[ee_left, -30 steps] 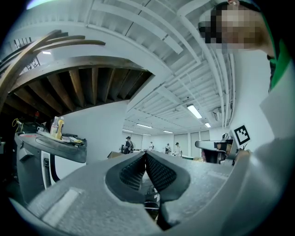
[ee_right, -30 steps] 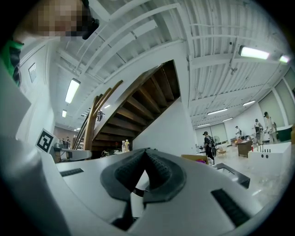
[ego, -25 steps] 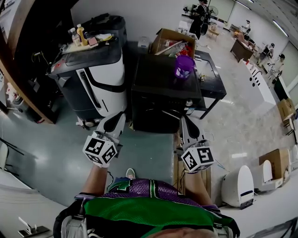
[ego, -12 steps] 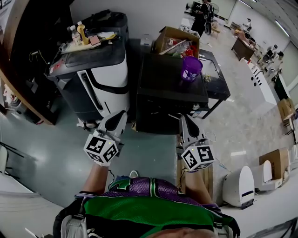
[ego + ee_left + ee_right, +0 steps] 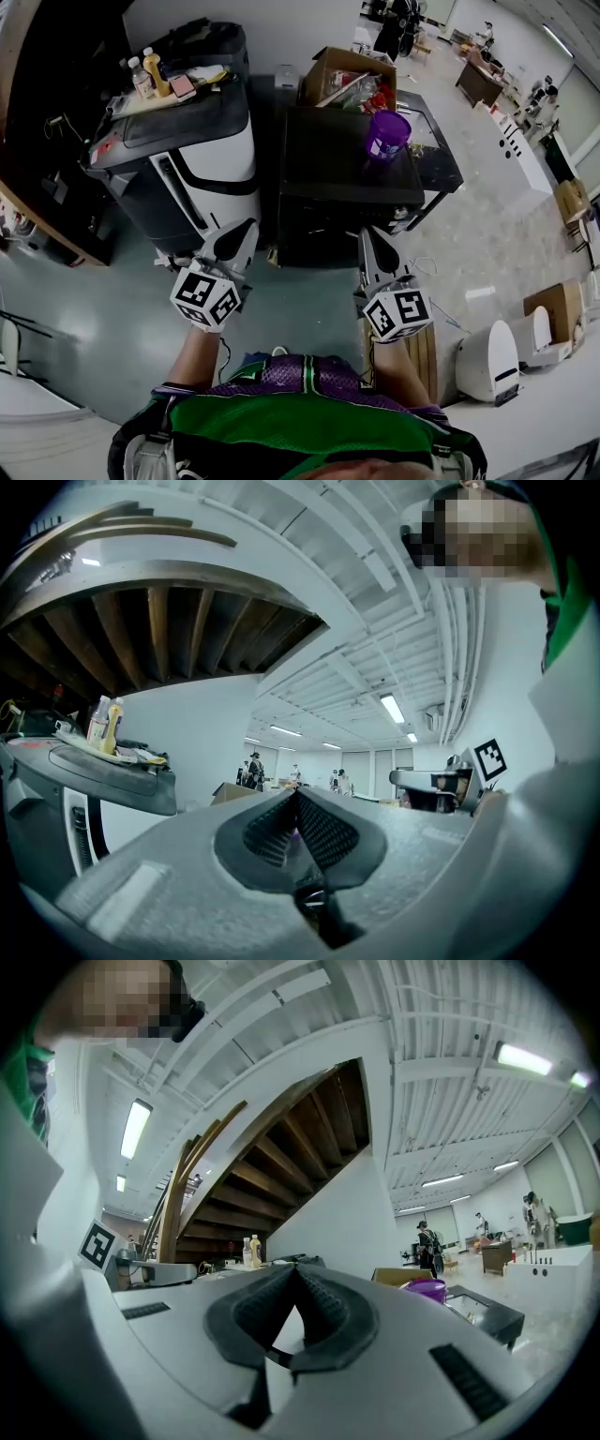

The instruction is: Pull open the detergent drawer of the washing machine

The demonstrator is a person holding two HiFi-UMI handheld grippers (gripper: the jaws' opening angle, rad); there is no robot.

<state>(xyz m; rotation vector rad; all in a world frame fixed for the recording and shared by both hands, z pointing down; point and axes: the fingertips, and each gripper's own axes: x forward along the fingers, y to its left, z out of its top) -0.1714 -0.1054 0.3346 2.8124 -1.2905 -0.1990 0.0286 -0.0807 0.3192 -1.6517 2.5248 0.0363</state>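
L gripper [image 5: 242,232], R gripper [image 5: 367,236] both clenched empty (tips meeting), near black machine [image 5: 337,169], purple cup [image 5: 387,134] atop.

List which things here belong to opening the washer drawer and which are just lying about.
Job: black machine ahead, probably the washer; left gripper; right gripper, both shut.
Lying about: purple bucket; bottles; cardboard box.

The floor [image 5: 112,300] gleams, glossy and smooth. The purple tub [image 5: 387,134] looks like shiny plastic, the box [image 5: 328,67] matt cardboard. The pads [image 5: 323,834] of the left gripper [image 5: 296,797] look ribbed and matt.
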